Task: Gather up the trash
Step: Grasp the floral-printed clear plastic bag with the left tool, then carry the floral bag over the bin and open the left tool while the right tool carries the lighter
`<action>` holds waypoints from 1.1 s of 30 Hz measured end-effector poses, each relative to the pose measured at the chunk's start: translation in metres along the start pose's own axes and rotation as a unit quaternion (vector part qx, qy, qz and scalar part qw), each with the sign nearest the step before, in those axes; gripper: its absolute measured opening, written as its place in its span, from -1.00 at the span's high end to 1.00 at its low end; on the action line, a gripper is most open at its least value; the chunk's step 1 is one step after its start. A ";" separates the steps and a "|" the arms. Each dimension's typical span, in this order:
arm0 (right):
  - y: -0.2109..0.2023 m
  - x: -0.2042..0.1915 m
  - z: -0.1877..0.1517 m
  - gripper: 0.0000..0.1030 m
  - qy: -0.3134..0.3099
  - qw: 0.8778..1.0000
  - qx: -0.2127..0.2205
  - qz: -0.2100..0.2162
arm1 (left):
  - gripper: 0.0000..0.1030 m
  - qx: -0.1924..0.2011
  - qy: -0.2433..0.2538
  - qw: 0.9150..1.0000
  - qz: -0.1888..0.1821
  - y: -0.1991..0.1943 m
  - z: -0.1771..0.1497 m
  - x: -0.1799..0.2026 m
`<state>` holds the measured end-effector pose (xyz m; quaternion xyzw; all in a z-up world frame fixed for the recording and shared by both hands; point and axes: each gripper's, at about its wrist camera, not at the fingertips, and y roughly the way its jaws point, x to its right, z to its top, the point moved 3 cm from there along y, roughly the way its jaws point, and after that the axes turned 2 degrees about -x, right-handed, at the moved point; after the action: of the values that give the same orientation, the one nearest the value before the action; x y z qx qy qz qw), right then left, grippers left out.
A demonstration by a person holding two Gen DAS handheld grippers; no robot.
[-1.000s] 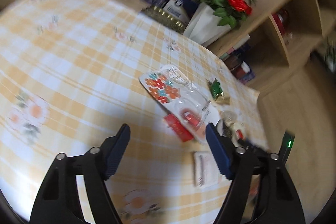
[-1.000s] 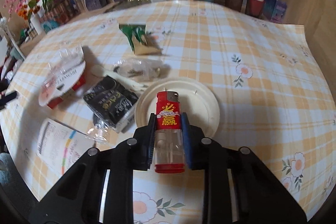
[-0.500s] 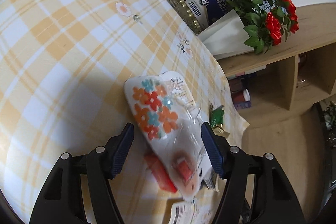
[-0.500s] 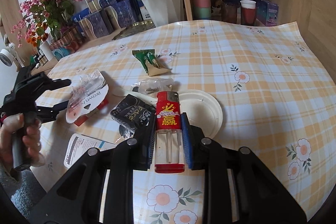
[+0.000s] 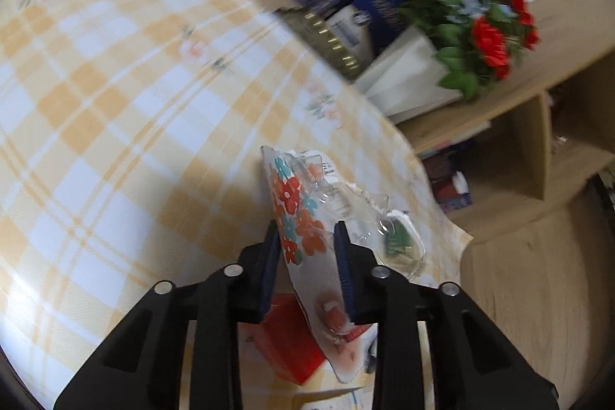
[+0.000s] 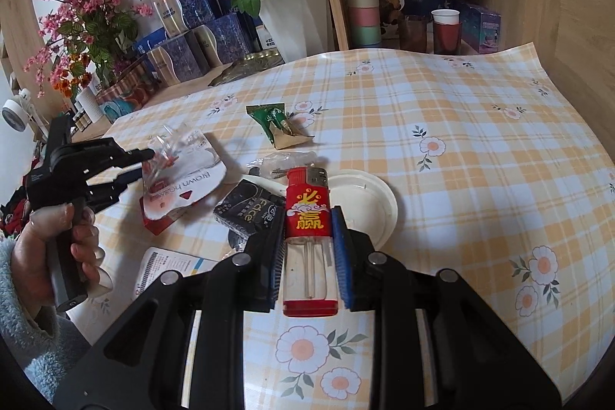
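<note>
Risk first, at the left tongs [image 5: 307, 266]: pinching a thin, crinkly white plastic packet printed with orange and teal flowers [image 5: 298, 218], gripped partway along its length with a clear blister bulging to the right. Slippery film and a floppy free end; likely to slide out or fold if lifted fast. Jaws just been closing, now narrowed onto the packet with it caught between the pads. Just below the left tongs, a flat red carton [image 5: 286, 341] lying half under the packet; could get dragged along or snagged. To the right of them, a small clear wrapper with a green sachet [image 5: 399, 244], near the worktop edge and liable to be knocked off.

Right tongs [image 6: 305, 248]: pressed onto a clear-bodied lighter with a red label and red base [image 6: 309, 241], held upright along the fingers, jaws only narrowly apart. Grip looks square; slight chance of the smooth body slipping down if tilted further.

Just beyond the right tongs, a round white plastic lid [image 6: 369, 202]; to their left, a black foil sachet [image 6: 250, 210] and a printed white leaflet [image 6: 169, 264]; farther ahead, a torn green-and-gold wrapper [image 6: 278, 125]. All resting on the orange-checked, flower-patterned worktop [image 6: 461, 125], still to be gathered. No bin in view.
</note>
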<state>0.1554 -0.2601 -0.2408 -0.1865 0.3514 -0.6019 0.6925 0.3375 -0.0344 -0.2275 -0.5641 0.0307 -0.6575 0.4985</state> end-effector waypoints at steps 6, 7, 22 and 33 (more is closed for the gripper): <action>-0.011 -0.005 -0.001 0.49 0.000 1.000 0.010 0.003 | 0.58 0.009 0.064 0.998 -0.014 -0.029 0.006 0.026; -0.013 -0.006 -0.001 0.49 0.002 1.000 0.011 0.004 | 0.59 0.011 0.069 0.997 -0.014 -0.034 0.007 0.028; -0.067 -0.034 -0.003 0.49 -0.002 0.999 0.048 0.016 | 0.62 0.051 0.140 0.988 -0.034 -0.125 0.014 0.060; -0.112 -0.051 -0.024 0.49 0.005 0.998 0.061 0.017 | 0.62 0.038 0.227 0.972 -0.041 -0.212 -0.040 0.064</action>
<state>0.0579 -0.2299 -0.1675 -0.1350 0.3206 -0.6110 0.7111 0.1838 0.0062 -0.0686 -0.3814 0.0952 -0.7889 0.4724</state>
